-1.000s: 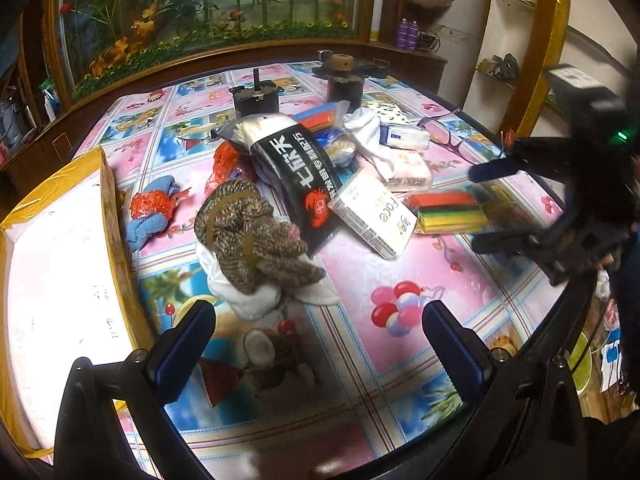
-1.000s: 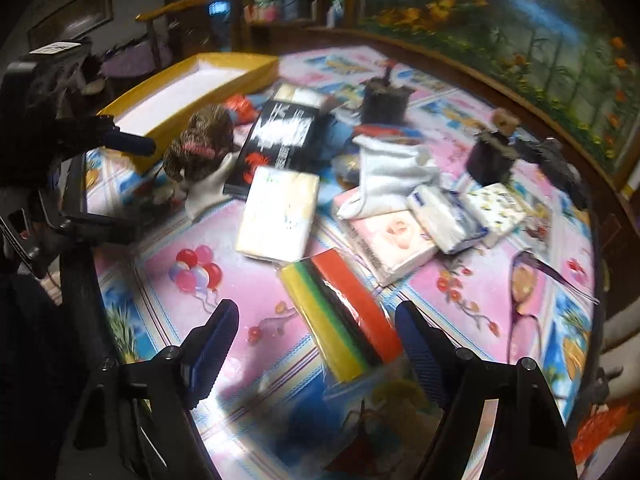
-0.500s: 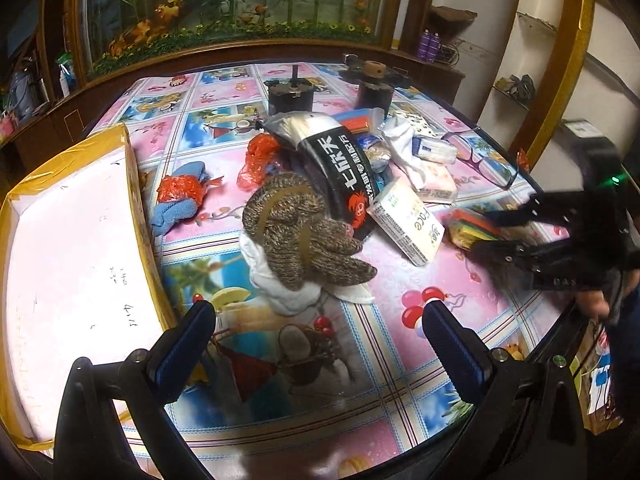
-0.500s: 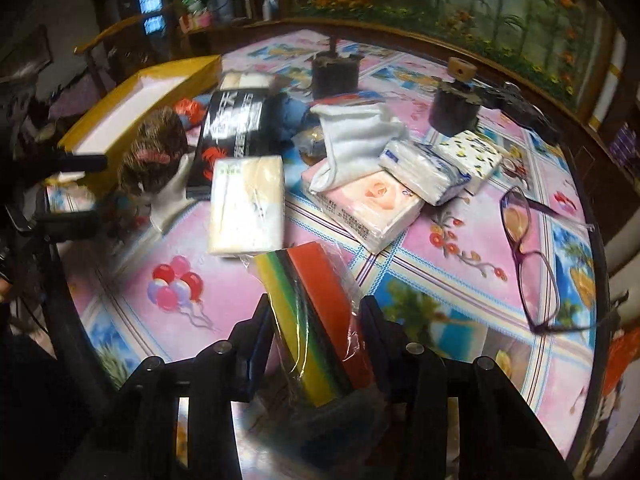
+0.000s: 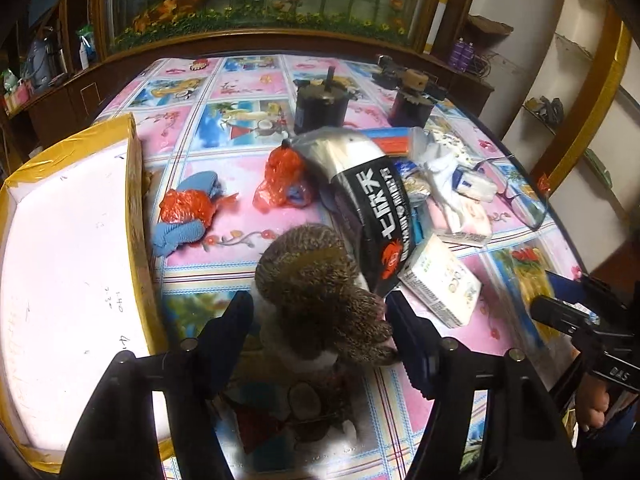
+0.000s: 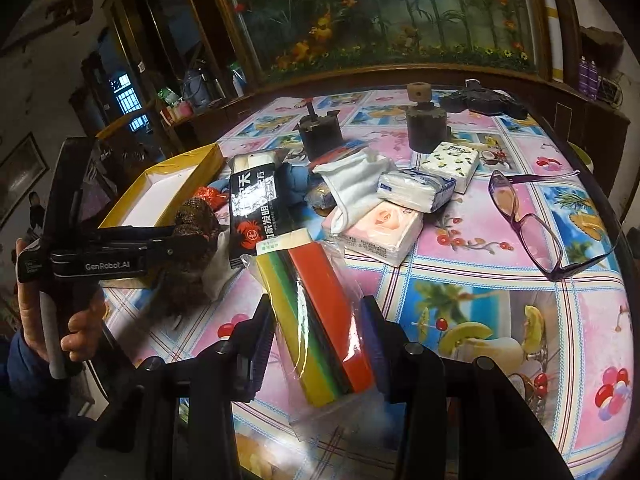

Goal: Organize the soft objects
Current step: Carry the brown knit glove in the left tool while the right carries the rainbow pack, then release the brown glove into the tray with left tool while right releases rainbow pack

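Observation:
A brown knitted bundle (image 5: 316,280) lies on a white sock near the table's front edge. My left gripper (image 5: 320,320) straddles it with its jaws closing, and both pads touch its sides; in the right wrist view the left gripper (image 6: 180,242) has the bundle (image 6: 196,216) around its fingers. My right gripper (image 6: 316,340) is shut on a pack of coloured sponges (image 6: 316,280) in a clear bag, tilted up off the cloth. The left wrist view shows the right gripper (image 5: 548,296) blurred at the right edge. A yellow box (image 5: 136,200) with a white inside stands at the left.
The middle holds a black snack bag (image 5: 376,216), a boxed tissue pack (image 5: 440,284), soft tissue packs (image 6: 412,192), a white sock (image 6: 352,184), red plastic bags (image 5: 280,176) and a blue sock (image 5: 180,236). Purple glasses (image 6: 524,220) lie at the right, two dark cylinders (image 5: 320,108) at the back.
My left gripper moved in over the brown bundle and its jaws narrowed around it. My right gripper shut on the sponge pack, then rolled and raised it slightly.

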The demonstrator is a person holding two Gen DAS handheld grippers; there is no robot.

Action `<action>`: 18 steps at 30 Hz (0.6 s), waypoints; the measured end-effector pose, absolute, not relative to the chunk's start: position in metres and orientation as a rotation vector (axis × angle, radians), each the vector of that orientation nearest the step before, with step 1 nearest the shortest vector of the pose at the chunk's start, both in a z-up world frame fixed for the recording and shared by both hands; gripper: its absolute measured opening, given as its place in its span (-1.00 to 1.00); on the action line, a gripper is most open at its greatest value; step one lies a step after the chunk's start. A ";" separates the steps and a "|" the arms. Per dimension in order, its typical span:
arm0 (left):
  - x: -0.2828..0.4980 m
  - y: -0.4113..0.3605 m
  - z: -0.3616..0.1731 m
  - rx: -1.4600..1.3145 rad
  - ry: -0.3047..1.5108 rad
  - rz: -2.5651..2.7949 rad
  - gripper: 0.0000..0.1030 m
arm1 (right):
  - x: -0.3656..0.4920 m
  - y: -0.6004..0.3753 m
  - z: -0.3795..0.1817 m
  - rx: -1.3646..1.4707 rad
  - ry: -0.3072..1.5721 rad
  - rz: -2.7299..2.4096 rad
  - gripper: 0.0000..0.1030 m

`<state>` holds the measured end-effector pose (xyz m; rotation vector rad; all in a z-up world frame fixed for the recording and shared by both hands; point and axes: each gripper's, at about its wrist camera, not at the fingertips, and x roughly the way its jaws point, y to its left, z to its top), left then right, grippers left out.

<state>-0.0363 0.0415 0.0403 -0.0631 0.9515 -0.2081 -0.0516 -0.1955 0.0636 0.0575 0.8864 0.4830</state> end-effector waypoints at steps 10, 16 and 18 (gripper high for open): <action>-0.046 0.053 0.044 -0.101 0.892 -0.185 -0.06 | -0.050 -0.185 0.063 0.043 0.881 0.455 -0.11; -0.057 0.059 0.053 -0.094 0.837 -0.173 -0.06 | -0.044 -0.169 0.064 0.016 0.893 0.440 -0.11; -0.060 0.062 0.057 -0.096 0.823 -0.174 -0.06 | -0.041 -0.162 0.066 0.005 0.891 0.448 -0.11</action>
